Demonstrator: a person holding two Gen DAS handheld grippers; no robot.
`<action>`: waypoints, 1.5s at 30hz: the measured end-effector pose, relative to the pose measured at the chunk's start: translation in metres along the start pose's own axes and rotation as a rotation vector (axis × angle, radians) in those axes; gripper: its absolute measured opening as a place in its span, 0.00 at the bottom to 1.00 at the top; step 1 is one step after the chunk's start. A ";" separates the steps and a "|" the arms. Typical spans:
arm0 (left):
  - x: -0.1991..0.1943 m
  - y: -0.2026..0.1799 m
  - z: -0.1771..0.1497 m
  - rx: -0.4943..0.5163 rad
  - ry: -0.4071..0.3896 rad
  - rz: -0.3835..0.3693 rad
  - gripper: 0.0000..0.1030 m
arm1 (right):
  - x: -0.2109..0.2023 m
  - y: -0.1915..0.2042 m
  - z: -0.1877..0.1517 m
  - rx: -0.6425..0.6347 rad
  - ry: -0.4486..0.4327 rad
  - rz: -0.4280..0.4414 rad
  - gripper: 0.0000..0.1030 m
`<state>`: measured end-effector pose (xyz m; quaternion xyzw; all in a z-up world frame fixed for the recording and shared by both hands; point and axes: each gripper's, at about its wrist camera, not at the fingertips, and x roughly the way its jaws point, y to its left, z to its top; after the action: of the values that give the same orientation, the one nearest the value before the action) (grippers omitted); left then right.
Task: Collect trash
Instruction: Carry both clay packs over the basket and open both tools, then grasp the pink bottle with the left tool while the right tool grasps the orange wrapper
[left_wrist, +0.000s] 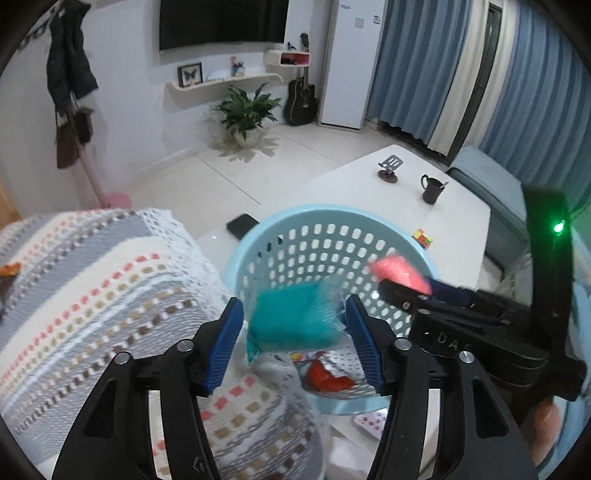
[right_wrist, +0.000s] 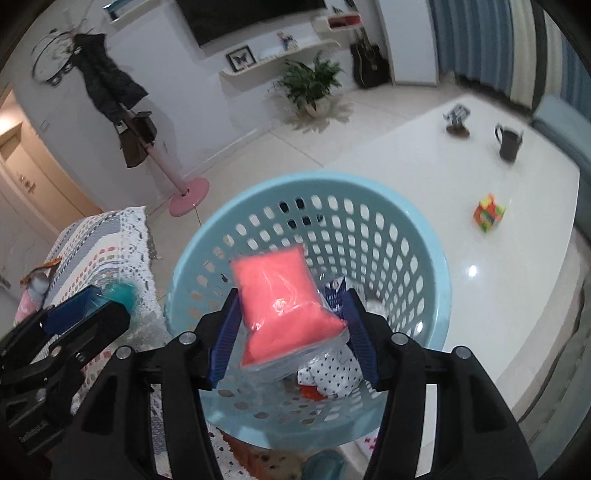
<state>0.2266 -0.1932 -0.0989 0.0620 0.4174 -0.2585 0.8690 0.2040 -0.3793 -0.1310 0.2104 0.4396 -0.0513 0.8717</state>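
Observation:
A light blue perforated basket (left_wrist: 325, 212) (right_wrist: 314, 181) stands below both grippers and holds several wrappers, among them a red one (left_wrist: 325, 376) and a dotted white one (right_wrist: 332, 373). A teal packet (left_wrist: 291, 317) hangs blurred between the blue pads of my left gripper (left_wrist: 294, 301), over the basket's near rim, with a gap showing at the left pad. A pink packet (right_wrist: 284, 299) sits in clear plastic between the pads of my right gripper (right_wrist: 292, 293), above the basket's inside, loose at the right pad. Each gripper shows in the other's view: right (left_wrist: 402, 284), left (right_wrist: 99, 295).
The basket stands at the edge of a white table (left_wrist: 369, 177) bearing a dark mug (left_wrist: 432, 188), a colour cube (right_wrist: 489, 213), a phone stand (left_wrist: 389, 168) and a black phone (left_wrist: 242, 225). A crocheted patterned blanket (left_wrist: 92, 288) covers the seat to the left.

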 end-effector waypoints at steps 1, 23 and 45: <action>0.001 0.001 -0.001 -0.005 0.001 -0.004 0.63 | 0.001 -0.002 0.000 0.010 0.003 0.004 0.53; -0.060 0.045 -0.020 -0.075 -0.090 0.029 0.76 | -0.037 0.052 -0.002 -0.094 -0.060 0.017 0.56; -0.219 0.325 -0.071 -0.416 -0.245 0.398 0.82 | -0.009 0.290 -0.054 -0.502 -0.071 0.250 0.58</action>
<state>0.2271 0.1959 -0.0140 -0.0681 0.3330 0.0020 0.9404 0.2380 -0.0951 -0.0590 0.0386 0.3784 0.1596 0.9110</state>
